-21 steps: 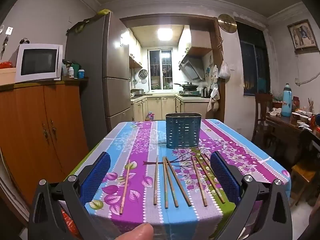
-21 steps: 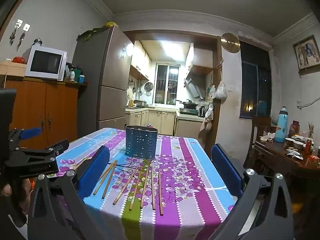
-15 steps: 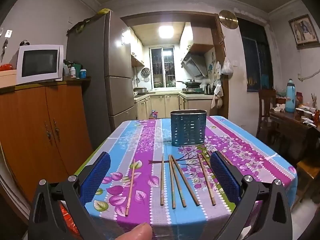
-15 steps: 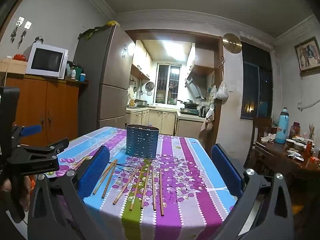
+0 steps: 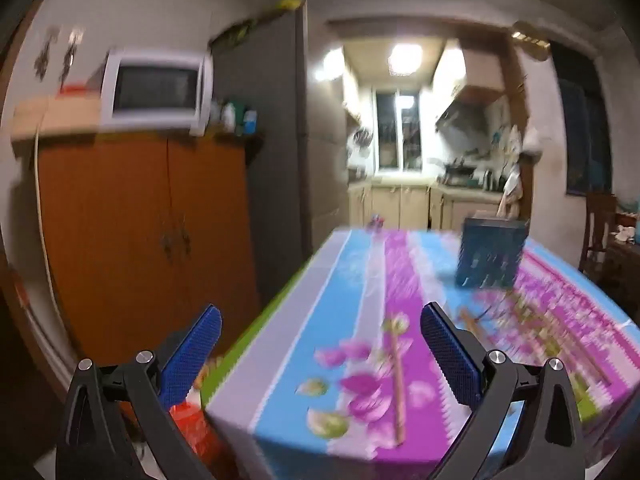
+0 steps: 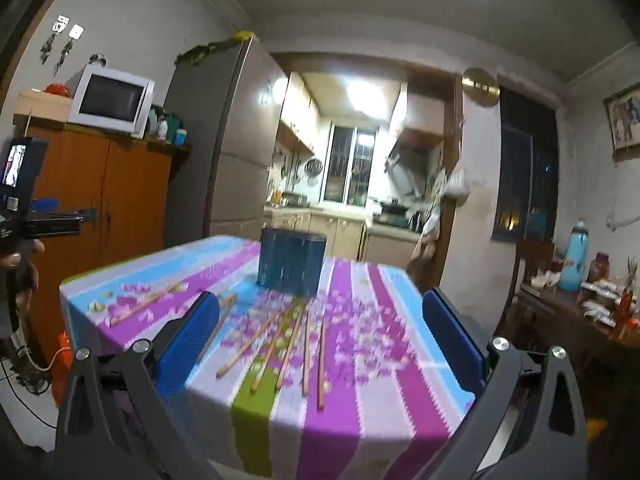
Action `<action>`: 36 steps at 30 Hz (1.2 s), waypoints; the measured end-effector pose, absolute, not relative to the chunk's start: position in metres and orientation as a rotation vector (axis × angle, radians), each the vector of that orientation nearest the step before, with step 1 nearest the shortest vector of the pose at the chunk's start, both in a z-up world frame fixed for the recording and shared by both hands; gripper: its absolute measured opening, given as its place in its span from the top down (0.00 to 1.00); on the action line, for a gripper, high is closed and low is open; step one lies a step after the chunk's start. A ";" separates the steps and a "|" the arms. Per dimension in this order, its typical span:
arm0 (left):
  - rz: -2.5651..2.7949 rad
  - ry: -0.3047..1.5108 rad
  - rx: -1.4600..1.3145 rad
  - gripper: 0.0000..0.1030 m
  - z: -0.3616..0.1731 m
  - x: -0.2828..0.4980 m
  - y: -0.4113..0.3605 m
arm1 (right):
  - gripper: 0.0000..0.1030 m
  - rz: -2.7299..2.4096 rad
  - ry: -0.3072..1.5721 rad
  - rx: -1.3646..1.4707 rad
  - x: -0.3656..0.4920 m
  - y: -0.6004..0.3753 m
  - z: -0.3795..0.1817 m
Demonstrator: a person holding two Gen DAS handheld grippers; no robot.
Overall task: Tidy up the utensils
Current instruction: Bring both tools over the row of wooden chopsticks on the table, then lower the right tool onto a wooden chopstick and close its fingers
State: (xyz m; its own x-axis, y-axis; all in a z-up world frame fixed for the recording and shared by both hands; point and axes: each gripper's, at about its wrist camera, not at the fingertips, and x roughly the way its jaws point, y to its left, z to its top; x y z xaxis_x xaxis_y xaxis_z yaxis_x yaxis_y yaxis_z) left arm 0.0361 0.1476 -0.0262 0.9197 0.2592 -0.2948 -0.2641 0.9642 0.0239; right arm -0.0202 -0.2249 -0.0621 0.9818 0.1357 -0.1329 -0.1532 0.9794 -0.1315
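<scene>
Covering the table is a striped floral cloth (image 6: pixel 352 412) in purple, blue, grey and green. Towards its far end stands a dark blue perforated holder (image 6: pixel 291 261), upright. Several thin wooden chopsticks (image 6: pixel 296 344) lie loose on the cloth nearer the camera, roughly fanned. The right gripper (image 6: pixel 320 332) and the left gripper (image 5: pixel 320 344) both hang spread wide, holding nothing.

The left claw (image 5: pixel 320 344) has its jaws spread wide, blue pads (image 5: pixel 192 356) facing each other with nothing between them. The right claw (image 6: pixel 320 336) is just as wide apart and empty. In the right view a hand (image 6: pixel 18 276) grips the left claw's handle.
</scene>
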 end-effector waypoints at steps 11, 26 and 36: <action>0.100 0.420 0.041 0.34 -0.115 0.055 0.127 | 0.24 0.209 0.279 -0.140 0.004 -0.209 -0.114; -0.027 0.390 0.128 0.56 -0.131 0.059 0.081 | 0.49 0.267 0.372 -0.125 0.032 -0.206 -0.127; -0.116 0.466 0.142 0.59 -0.145 0.086 0.042 | 0.49 0.271 0.389 -0.107 0.038 -0.207 -0.133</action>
